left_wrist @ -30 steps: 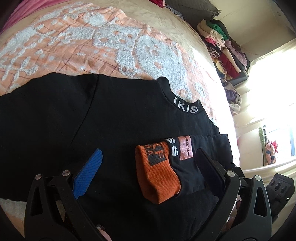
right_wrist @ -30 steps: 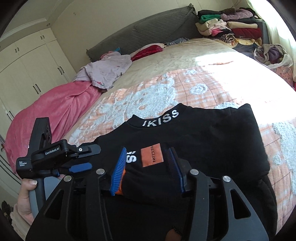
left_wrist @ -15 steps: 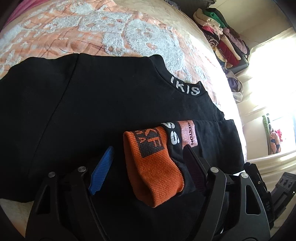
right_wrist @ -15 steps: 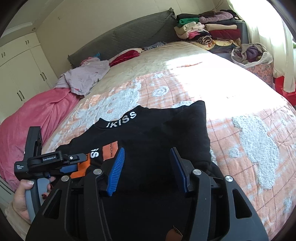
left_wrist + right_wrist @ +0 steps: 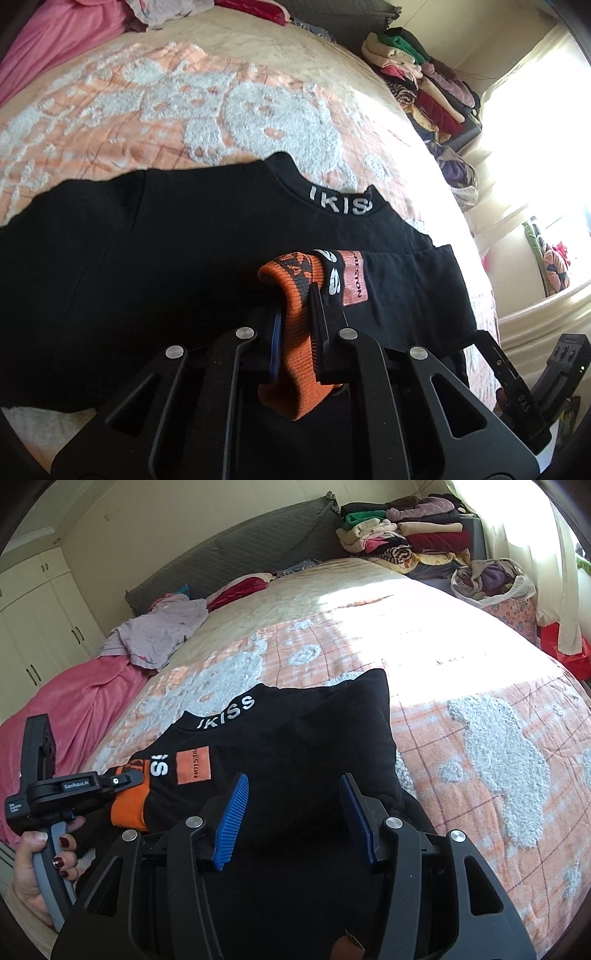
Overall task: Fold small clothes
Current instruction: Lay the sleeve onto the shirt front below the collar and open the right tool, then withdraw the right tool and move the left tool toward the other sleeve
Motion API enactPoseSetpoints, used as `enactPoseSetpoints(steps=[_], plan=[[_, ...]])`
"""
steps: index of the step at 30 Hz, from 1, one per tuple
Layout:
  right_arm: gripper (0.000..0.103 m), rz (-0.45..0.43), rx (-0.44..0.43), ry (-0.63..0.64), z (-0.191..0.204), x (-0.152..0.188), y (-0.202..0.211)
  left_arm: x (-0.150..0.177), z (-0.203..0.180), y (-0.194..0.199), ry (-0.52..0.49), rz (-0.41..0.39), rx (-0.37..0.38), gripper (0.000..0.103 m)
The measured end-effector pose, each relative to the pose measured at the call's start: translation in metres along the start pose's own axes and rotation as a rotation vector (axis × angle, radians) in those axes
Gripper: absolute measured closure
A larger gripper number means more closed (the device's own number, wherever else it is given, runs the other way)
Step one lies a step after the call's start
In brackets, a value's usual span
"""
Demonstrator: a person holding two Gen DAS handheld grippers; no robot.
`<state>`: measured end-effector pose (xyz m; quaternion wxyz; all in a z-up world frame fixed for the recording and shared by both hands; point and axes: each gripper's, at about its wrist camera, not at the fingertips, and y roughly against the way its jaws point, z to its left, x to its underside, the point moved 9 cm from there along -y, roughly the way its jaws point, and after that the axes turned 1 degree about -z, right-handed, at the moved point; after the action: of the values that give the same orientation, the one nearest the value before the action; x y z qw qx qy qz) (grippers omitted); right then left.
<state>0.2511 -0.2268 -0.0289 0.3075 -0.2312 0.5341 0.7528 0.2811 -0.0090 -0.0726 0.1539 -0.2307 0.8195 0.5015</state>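
A small black sweatshirt [image 5: 166,266] with white "IKISS" lettering on its collar lies partly folded on the bed; it also shows in the right wrist view [image 5: 303,738]. One sleeve is folded across the body, ending in an orange cuff [image 5: 295,354]. My left gripper [image 5: 295,314] is shut on that orange cuff; it also shows in the right wrist view [image 5: 122,779], clamped on the cuff [image 5: 129,808]. My right gripper [image 5: 295,812] is open and empty, just above the lower right part of the sweatshirt.
The orange and white bedspread [image 5: 498,738] lies around the sweatshirt. A pink blanket [image 5: 81,701] and a lilac garment [image 5: 159,631] lie at the far left. A stack of folded clothes [image 5: 406,535] and a bag of clothes [image 5: 491,579] stand beyond the bed's far right.
My left gripper has closed on the orange cuff. My right gripper let go of the folded sleeve, opened and moved right over the sweatshirt's body.
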Motion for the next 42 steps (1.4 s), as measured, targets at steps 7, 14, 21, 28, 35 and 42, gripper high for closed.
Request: enactPoseSetpoints(steps=[7,14,21,28,35,42], plan=[[0.053,0.002,0.018,0.008,0.000,0.000,-0.004,-0.014,0.020,0.024,0.012,-0.036,-0.053,0.097],[0.053,-0.006,0.058,0.025,-0.003,-0.002,-0.004,-0.007,0.031,0.016,0.007,0.018,-0.093,0.096],[0.052,-0.008,0.090,0.075,0.000,-0.005,-0.007,-0.013,0.043,0.031,-0.001,-0.028,-0.168,0.091],[0.050,0.028,0.092,0.112,0.008,-0.003,-0.021,-0.012,0.030,0.036,-0.065,-0.042,-0.167,0.080],[0.049,0.068,0.093,0.166,0.017,0.005,-0.038,0.017,0.016,-0.002,-0.145,0.077,-0.192,0.068],[0.047,0.188,0.190,0.132,-0.017,0.027,-0.065,0.032,0.029,-0.024,-0.151,0.149,-0.226,0.063]])
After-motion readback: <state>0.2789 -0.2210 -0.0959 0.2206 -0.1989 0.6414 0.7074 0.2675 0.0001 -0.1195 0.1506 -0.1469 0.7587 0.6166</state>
